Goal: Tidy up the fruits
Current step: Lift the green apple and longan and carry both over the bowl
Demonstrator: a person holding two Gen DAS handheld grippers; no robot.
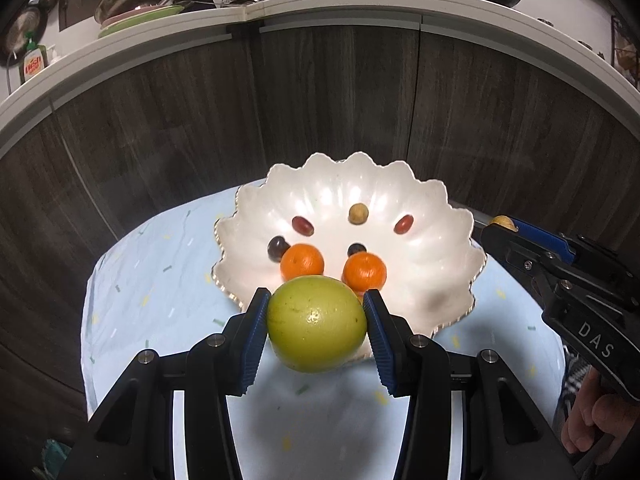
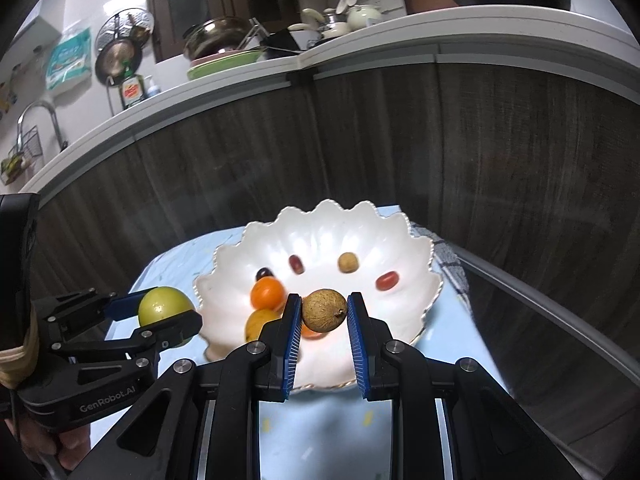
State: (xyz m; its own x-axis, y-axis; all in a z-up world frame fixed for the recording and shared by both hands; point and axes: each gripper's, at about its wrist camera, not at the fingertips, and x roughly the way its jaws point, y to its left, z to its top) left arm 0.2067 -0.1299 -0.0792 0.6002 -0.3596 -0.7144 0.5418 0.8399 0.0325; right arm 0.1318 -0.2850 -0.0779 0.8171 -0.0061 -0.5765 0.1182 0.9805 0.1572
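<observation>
Blue-clothed table (image 1: 132, 280): left gripper (image 1: 316, 330) clamps green fruit (image 1: 316, 320), right gripper (image 2: 324, 312) brown fruit (image 2: 324, 310), before scalloped bowl (image 1: 448, 240).

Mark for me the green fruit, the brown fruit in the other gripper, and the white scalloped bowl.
green fruit (image 1: 316, 322), left wrist view, middle of its front face.
brown fruit (image 2: 323, 310), right wrist view, centre of its rough skin.
white scalloped bowl (image 1: 440, 256), left wrist view, bare inner wall at right.

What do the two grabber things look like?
Both are black with silver screws. The left gripper and the right gripper each have blue ribbed pads on their jaws. White letters read "GenRobot.AI" on the left and "DAS" on the right.
</observation>
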